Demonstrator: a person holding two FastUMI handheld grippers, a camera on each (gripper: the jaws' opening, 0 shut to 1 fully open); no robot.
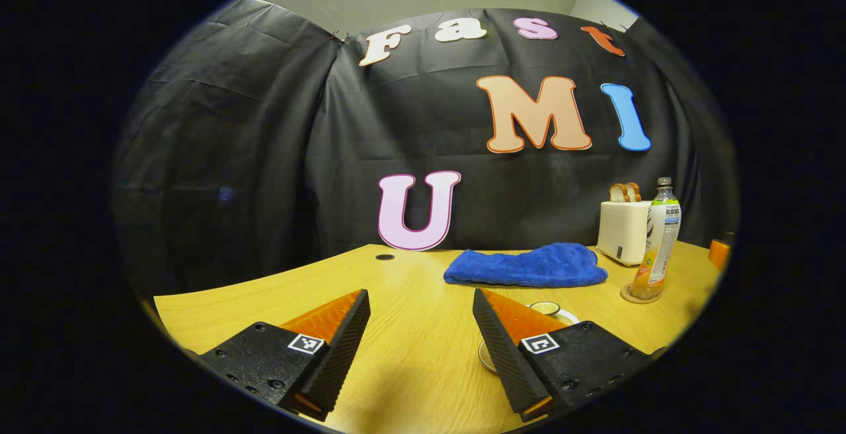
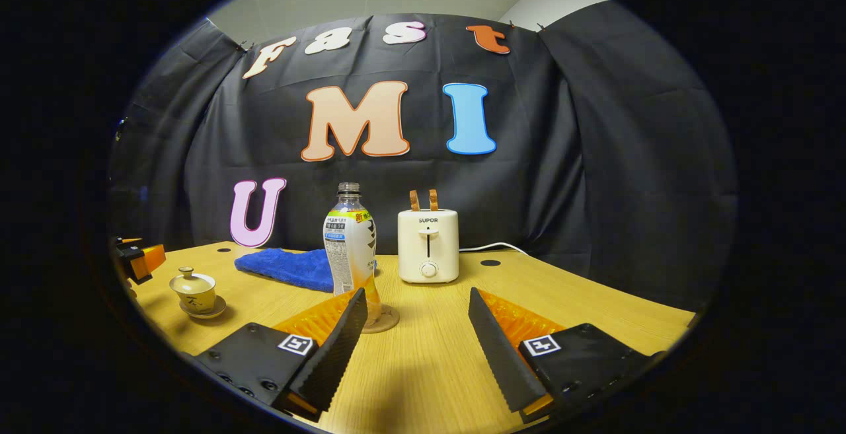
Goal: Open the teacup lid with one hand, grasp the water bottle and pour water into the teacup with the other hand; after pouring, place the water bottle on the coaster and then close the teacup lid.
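On the wooden table (image 2: 423, 355) both grippers are held wide apart and empty, the left gripper (image 1: 421, 338) just beside the lidded teacup (image 2: 193, 290), the right gripper (image 2: 418, 335) near the water bottle (image 2: 349, 249) on its coaster (image 2: 386, 320), which is perhaps easily tipped if nudged off-centre.

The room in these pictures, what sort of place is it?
Probably a staged recording booth, not a real kitchen: a wooden table against a black cloth wall, set with a toaster, a water bottle and a lidded teacup.
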